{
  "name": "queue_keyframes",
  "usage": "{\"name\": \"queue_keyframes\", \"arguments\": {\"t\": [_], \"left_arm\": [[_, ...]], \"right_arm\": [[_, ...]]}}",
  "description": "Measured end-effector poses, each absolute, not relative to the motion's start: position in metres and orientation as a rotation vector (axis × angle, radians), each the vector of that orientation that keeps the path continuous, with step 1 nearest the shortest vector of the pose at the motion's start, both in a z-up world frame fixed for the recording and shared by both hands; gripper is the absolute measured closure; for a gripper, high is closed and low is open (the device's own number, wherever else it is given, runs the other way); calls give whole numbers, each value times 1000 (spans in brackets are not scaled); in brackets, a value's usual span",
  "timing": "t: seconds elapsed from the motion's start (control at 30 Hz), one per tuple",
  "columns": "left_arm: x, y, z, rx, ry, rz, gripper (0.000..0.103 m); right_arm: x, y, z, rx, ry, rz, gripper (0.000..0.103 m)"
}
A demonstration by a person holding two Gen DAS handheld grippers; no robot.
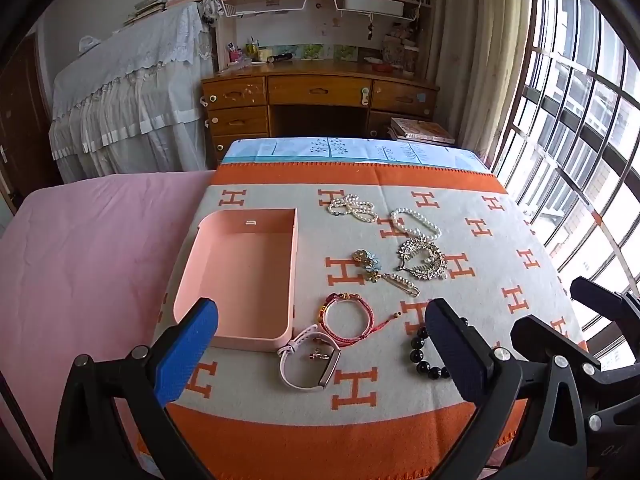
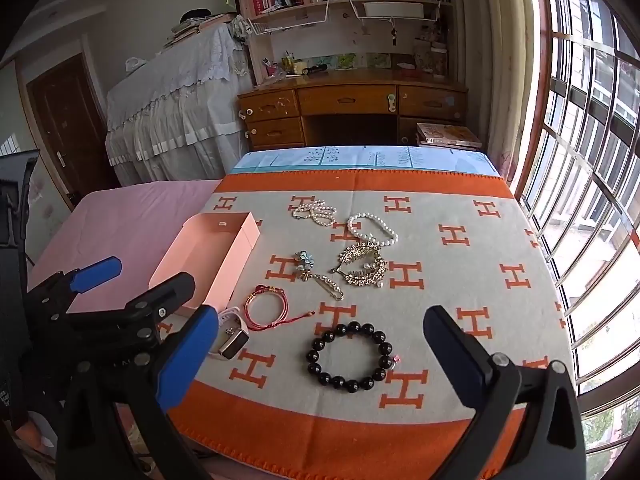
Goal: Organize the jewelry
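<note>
Two hand-held grippers hover over jewelry spread on an orange-and-grey blanket (image 1: 400, 432).

The left gripper (image 1: 320, 344) and right gripper (image 2: 320, 344) both hang spread wide, holding nothing. A pink tray (image 1: 240, 272) sits left of pearl strands (image 1: 352, 208), a gold brooch (image 1: 422, 260), a red cord bracelet (image 1: 348, 318), a pink watch (image 1: 308, 364) and a black bead bracelet (image 2: 350, 356).

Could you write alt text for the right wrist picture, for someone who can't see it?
An open right gripper hovers above a black bead bracelet on an orange and grey blanket. Beyond lie a red cord bracelet, a gold brooch and pearl strands, beside an empty pink box.
</note>
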State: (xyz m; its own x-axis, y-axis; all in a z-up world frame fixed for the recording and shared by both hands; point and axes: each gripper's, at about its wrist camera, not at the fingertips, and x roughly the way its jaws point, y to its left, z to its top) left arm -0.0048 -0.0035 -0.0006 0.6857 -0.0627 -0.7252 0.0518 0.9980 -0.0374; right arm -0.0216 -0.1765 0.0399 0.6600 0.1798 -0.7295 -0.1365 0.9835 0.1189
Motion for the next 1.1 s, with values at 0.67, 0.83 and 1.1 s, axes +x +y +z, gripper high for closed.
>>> {"name": "queue_keyframes", "arguments": {"t": [0.67,0.83,1.1], "left_arm": [[-1,-4,-6,2,840,-56,1],[-1,-3,-7,0,843,-53,1],[-3,-3,-9,1,850,-52,1]], "right_arm": [[-21,-176,31,61,842,183,0],[-22,-174,27,64,843,189,0],[-22,-172,23,65,850,191,0]]}}
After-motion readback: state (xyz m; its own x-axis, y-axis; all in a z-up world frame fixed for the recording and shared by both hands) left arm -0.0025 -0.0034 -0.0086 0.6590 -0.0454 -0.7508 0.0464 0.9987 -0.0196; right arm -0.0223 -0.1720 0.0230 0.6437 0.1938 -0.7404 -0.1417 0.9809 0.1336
